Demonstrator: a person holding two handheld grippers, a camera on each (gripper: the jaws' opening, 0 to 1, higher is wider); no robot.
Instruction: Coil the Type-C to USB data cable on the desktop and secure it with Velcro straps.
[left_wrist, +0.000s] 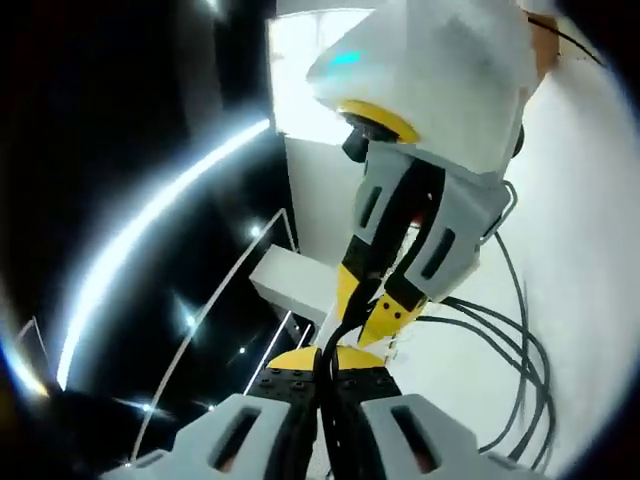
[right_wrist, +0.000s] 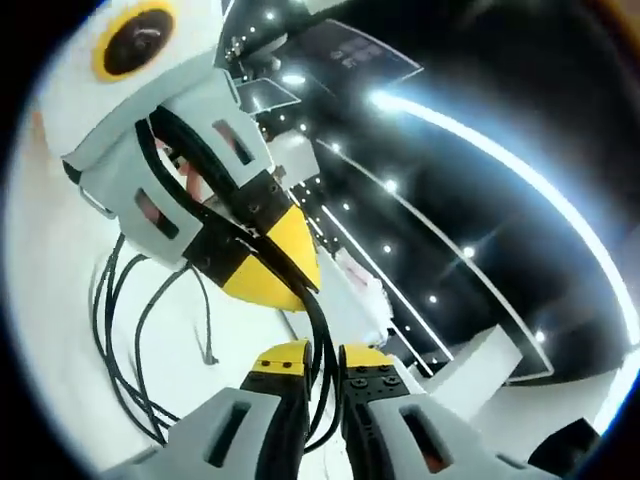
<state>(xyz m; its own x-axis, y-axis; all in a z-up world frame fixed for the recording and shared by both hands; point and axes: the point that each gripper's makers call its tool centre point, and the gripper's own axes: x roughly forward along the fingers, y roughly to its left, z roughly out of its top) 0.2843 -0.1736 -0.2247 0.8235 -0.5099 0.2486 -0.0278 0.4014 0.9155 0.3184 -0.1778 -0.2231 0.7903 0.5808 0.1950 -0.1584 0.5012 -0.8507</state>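
Cable (left_wrist: 325, 385) strands sit pinched between both the left gripper (left_wrist: 325, 392) and right gripper (right_wrist: 322, 375), loops (right_wrist: 125, 330) trailing below onto the white desktop (left_wrist: 590, 250); keep both grips firm, gathering loops evenly before strapping.

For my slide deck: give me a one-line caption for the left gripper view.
Both claws, left and right, pinch the black data cable above the white desktop.
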